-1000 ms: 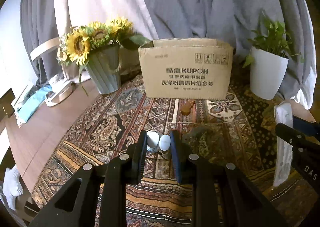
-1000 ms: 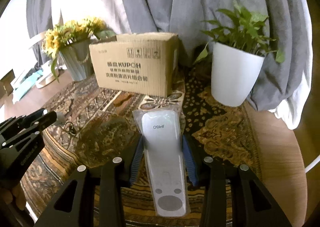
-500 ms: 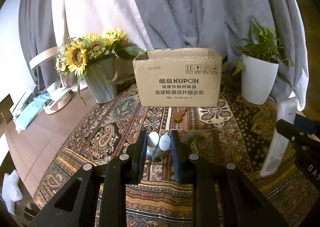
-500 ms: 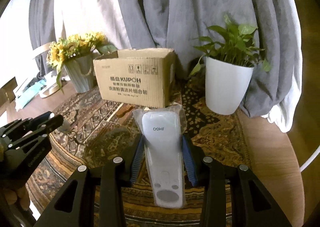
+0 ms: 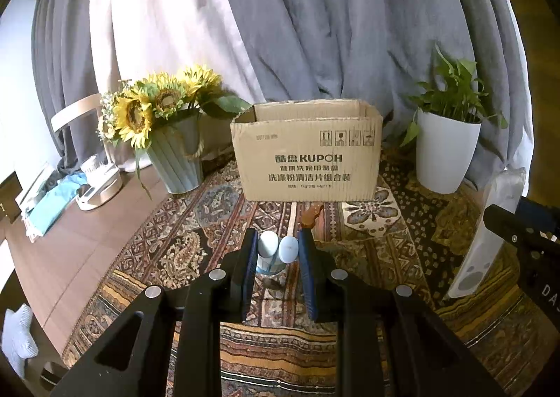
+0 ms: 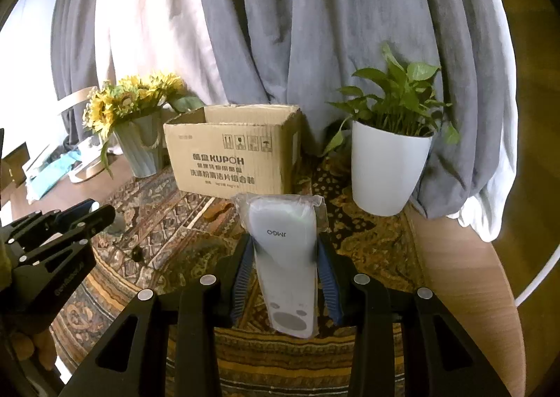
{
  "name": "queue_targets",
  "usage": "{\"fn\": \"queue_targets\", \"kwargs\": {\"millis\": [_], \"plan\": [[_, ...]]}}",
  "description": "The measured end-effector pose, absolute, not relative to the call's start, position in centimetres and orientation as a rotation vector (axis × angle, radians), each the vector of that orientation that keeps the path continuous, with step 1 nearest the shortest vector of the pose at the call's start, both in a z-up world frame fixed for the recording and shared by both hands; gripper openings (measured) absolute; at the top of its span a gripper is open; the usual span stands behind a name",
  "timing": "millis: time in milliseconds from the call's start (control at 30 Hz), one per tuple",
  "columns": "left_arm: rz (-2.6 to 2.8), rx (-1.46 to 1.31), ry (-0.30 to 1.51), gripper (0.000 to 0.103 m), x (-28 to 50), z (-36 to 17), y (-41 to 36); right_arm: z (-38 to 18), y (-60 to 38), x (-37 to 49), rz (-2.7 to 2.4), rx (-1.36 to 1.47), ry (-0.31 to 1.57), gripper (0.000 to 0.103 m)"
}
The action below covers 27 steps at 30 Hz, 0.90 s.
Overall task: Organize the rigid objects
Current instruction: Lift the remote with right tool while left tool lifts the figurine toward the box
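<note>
Firmly clamped — left gripper (image 5: pixel 276 250) on pale rounded bottles (image 5: pixel 276 252), right gripper (image 6: pixel 285 267) on bagged remote (image 6: pixel 285 264).

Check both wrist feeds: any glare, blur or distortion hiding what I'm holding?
Left wrist view: fisheye bends the edges, bright window washes out the far left, but the small bottles stay sharp. Right wrist view: dark corners, slight sheen on the wrapped white device, logo still readable.

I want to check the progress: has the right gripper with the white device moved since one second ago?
Yes. The right gripper has risen: the white device now sits higher against the cardboard box.
</note>
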<state>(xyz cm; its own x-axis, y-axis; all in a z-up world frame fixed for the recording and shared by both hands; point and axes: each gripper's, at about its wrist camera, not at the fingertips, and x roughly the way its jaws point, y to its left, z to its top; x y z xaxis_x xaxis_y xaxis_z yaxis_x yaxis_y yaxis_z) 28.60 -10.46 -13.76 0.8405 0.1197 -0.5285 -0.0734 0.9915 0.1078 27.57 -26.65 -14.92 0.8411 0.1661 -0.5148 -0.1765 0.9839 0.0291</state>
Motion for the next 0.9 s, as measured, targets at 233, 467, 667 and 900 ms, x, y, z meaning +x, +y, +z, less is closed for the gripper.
{"fn": "queue_targets", "kwargs": {"millis": [233,467,667,900], "plan": [[0.093,0.083,0.533,0.024,28.7,-12.2,-9.9,-13.6,-26.3,27.7,0.176,-0.024,0.516,0.038],[0.091,0.092,0.49,0.024,29.1,-10.2,-9.1,-11.8,-25.6,27.9,0.175,-0.033,0.476,0.038],[0.084,0.098,0.455,0.024,29.7,-8.8,-8.3,-10.4,-25.0,28.4,0.176,-0.036,0.44,0.038],[0.074,0.101,0.407,0.024,31.0,-6.9,-7.3,-8.7,-24.0,29.5,0.179,-0.031,0.394,0.038]]}}
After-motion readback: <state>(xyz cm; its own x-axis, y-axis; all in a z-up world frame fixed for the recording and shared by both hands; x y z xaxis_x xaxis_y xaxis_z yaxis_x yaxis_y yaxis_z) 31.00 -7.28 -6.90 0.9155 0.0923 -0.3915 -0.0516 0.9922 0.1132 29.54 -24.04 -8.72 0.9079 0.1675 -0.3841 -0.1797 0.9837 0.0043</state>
